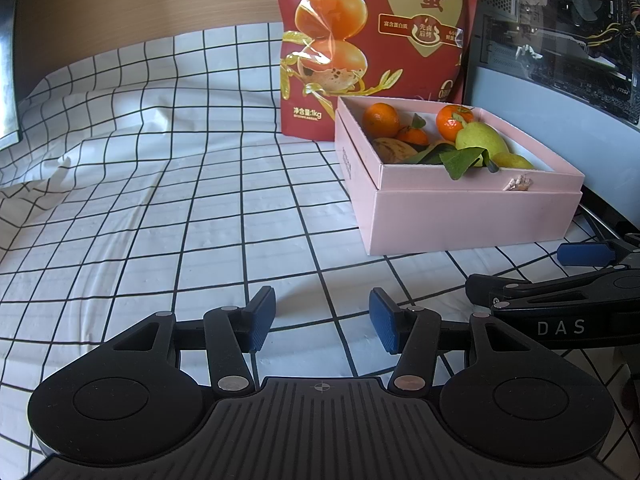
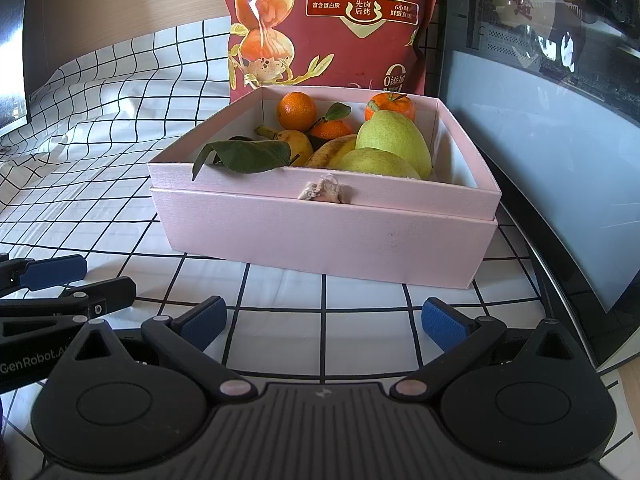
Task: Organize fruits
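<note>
- Left wrist view: the shallow pink cardboard box (image 1: 460, 216) sits on the white tablecloth with a black grid (image 1: 168, 200); the box serves as landmark here.
- Inside the box lie the fruits: a round orange mandarin (image 1: 381, 119) at its far left corner, a second leafy mandarin (image 1: 452, 121) at the far side, a small mandarin (image 1: 413, 136) between them; a pale green pear (image 1: 480, 138) towards the right, a yellowish banana (image 1: 394, 150) by the left wall; a green leaf (image 1: 460, 162) droops over the near wall.
- A tall red printed snack bag (image 1: 360, 40) stands just behind the box; a glass-sided computer case (image 1: 560, 40) stands to the right of it.
- The left gripper (image 1: 322, 320), black with blue pads, hovers over bare cloth in front of the box and to its left; its jaws stand apart with nothing between them.
- The right gripper (image 1: 560, 280) reaches in just before the box's near right corner.
- Right wrist view: the box (image 2: 320, 236) lies straight ahead; two green pears (image 2: 394, 142) fill its near right part, the banana (image 2: 332, 152) beside them, mandarins (image 2: 297, 111) at the back; a frayed beige tag (image 2: 325, 191) hangs on the near wall.
- The right gripper (image 2: 324, 322) hangs just before the box's near wall; jaws wide apart, empty.
- The left gripper (image 2: 52, 272) shows to the left of the box, over the cloth (image 2: 100, 152).
</note>
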